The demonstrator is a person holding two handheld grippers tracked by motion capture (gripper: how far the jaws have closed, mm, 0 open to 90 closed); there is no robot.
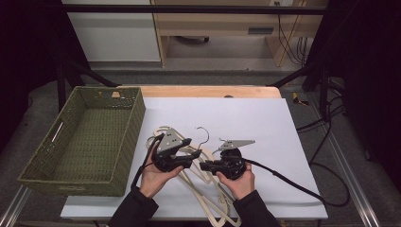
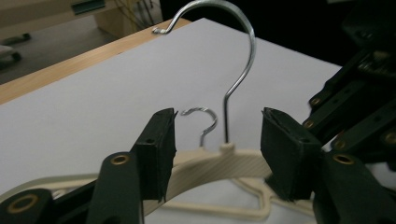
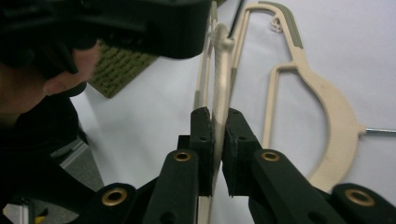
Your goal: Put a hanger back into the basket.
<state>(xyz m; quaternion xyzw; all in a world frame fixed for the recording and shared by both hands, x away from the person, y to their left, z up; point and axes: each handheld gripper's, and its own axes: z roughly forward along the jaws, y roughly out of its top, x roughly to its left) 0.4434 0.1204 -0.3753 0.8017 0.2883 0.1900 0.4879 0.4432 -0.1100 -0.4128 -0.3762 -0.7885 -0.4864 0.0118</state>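
A cream plastic hanger (image 2: 219, 161) with a ribbed bar and a silver wire hook is lifted just above the white sheet on the counter (image 1: 246, 118), over more cream hangers (image 1: 208, 189). The right hand-held gripper (image 3: 217, 140) is pinching its bar edge-on, pads pressed tight. The left hand-held gripper (image 2: 217, 147) has its jaws spread either side of the hook's base, seemingly not touching it. A green basket (image 1: 85, 142) sits beside them.
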